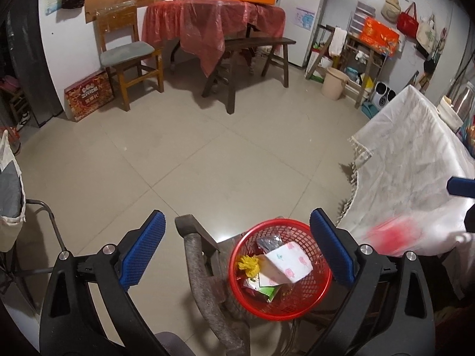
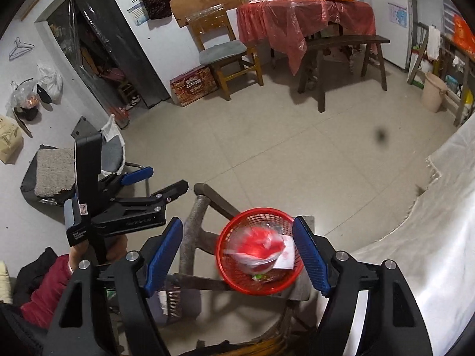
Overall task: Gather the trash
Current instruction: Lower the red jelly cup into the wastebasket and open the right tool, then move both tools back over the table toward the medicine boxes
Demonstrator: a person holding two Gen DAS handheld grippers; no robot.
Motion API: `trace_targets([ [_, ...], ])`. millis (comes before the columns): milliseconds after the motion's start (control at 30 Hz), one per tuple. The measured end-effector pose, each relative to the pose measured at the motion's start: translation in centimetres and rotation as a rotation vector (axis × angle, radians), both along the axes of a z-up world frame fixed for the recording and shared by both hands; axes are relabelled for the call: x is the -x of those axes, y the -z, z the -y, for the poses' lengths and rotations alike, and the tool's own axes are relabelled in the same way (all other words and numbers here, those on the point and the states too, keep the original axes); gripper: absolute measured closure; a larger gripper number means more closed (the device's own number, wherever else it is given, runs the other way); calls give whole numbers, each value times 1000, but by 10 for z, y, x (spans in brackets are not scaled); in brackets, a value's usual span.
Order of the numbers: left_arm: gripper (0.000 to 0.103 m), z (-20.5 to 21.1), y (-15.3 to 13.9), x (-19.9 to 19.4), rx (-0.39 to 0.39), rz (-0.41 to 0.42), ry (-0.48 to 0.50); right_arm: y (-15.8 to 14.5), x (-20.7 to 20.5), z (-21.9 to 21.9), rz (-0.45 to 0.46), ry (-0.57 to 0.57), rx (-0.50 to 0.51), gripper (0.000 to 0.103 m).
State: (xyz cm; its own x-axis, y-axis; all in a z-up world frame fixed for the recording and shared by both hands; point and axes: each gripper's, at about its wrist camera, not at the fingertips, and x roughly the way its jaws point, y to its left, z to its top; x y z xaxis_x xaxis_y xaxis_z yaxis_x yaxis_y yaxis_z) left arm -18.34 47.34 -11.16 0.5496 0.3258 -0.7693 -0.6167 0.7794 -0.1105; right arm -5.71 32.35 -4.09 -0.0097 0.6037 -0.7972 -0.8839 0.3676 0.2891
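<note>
A red mesh basket [image 1: 319, 292] stands on a chair seat and holds paper, a yellow wrapper and other scraps. It also shows in the right wrist view [image 2: 230, 276]. A blurred red and clear plastic piece [image 2: 258, 247] hangs in the air just above the basket, free of both grippers; in the left wrist view it shows as a red blur [image 1: 393, 234] over the white tablecloth. My left gripper [image 1: 237, 252] is open and empty above the basket. My right gripper [image 2: 237, 255] is open and empty over the basket.
A table with a white cloth [image 1: 415, 178] stands to the right. A worn wooden chair arm [image 1: 199, 264] rises left of the basket. A wooden chair [image 1: 130, 59], a dark bench [image 1: 252, 50] and a red-covered table [image 1: 213, 20] stand at the far wall.
</note>
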Motion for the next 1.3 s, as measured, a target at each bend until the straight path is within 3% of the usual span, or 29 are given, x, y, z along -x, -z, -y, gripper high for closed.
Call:
trace_targets([
  [267, 7, 4, -14, 0, -5, 28, 1, -12, -5, 28, 19, 27, -29, 28],
  [567, 7, 39, -43, -18, -48, 65, 81, -35, -25, 81, 43, 120, -102, 28],
  [900, 7, 119, -87, -44, -207, 119, 239, -52, -48, 146, 56, 230, -180, 28],
  [1300, 7, 221, -119, -75, -366, 207, 404, -69, -73, 244, 118, 414, -277, 25],
])
